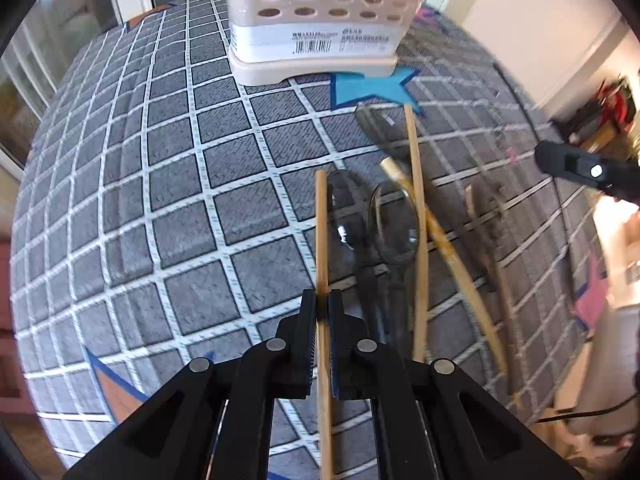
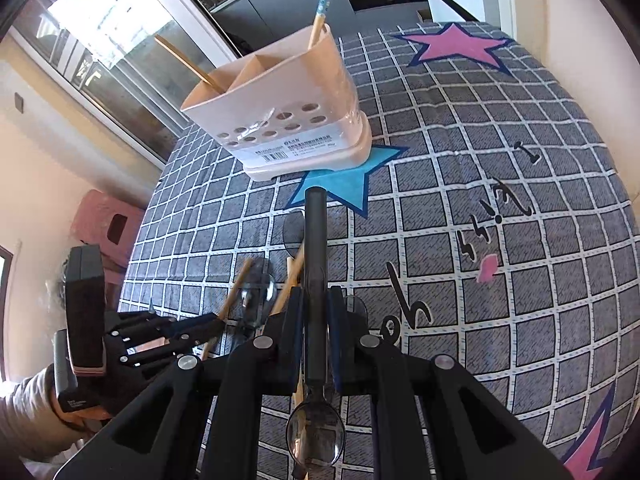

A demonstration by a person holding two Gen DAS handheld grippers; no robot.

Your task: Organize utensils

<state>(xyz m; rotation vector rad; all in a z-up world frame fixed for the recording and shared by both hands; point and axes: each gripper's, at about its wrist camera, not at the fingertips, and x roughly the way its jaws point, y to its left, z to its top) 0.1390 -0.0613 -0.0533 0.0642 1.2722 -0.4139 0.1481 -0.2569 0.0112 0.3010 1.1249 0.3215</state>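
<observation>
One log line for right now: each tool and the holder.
left tool: shut on chopstick | right tool: shut on spoon | holder: two chopsticks inside

My utensil holder [image 2: 296, 120] stands on a grey checked cloth [image 1: 160, 200], its base overlapping a blue star [image 2: 344, 184]. Near that star lie loose chopsticks [image 1: 414, 200] and clear spoons [image 1: 394, 224].
</observation>
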